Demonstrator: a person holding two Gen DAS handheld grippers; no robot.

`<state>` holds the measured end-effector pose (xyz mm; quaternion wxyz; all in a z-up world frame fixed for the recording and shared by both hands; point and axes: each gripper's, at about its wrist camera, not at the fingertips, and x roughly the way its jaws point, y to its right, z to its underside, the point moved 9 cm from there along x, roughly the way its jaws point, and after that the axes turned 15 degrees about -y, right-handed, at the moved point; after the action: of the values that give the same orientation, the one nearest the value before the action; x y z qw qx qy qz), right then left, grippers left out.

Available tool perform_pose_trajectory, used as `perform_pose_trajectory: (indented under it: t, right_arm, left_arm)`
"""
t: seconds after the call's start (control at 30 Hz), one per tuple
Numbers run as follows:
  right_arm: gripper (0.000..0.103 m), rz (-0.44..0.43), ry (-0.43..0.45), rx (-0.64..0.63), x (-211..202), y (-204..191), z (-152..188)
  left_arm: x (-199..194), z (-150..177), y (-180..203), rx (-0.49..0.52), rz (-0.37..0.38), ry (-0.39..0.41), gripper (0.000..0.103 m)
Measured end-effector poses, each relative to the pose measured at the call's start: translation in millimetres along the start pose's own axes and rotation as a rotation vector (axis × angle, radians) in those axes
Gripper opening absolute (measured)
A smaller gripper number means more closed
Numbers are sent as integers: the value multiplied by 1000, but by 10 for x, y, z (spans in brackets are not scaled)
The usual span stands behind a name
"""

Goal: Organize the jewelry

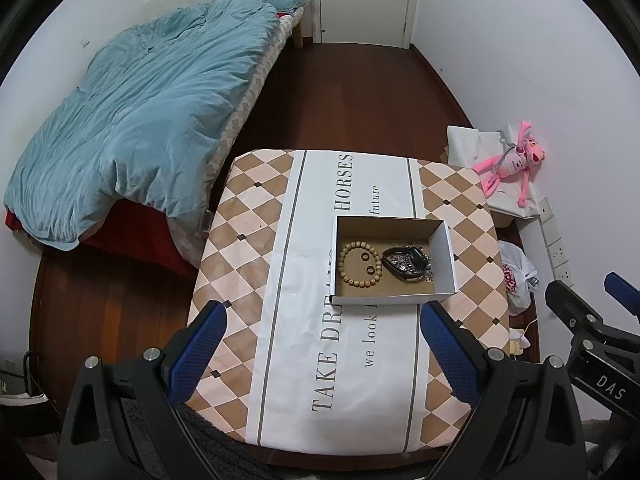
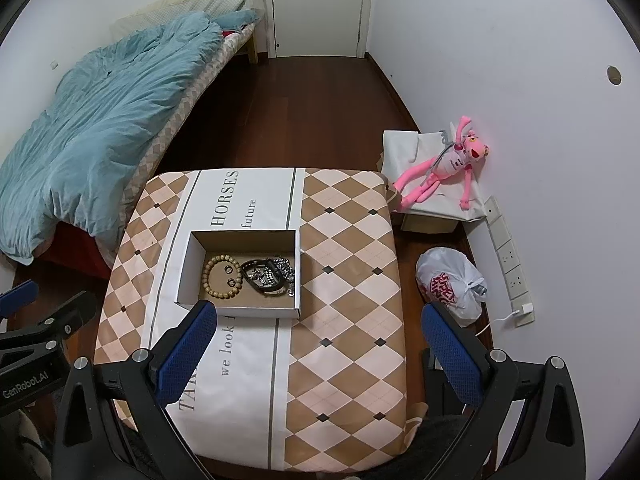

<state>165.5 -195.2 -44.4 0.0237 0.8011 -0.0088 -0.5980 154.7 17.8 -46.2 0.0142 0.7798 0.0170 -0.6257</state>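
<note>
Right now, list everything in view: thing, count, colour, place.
box: one, white outside, brown inside, on the table
bead bracelet: one, tan, left in the box
small rings: two, dark, inside the bracelet loop
black band: one, right in the box
metal chain: silver tangle, on the band
table: one, tan-and-pink checked cover
duvet: one, teal, on the bed
plush toy: one, pink, by the wall
plastic bag: one, white, on the floor
door: one, white, far wall
left tongs: open, above the table
right tongs: open, above the table
</note>
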Motion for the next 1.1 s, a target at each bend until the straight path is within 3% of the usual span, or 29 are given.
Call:
perform_pose_trajectory:
  t: [1.1]
  right_arm:
    - [103, 2, -4, -9, 48, -62, 20]
  left_arm:
    - [-3, 21, 43, 0, 1, 18, 99]
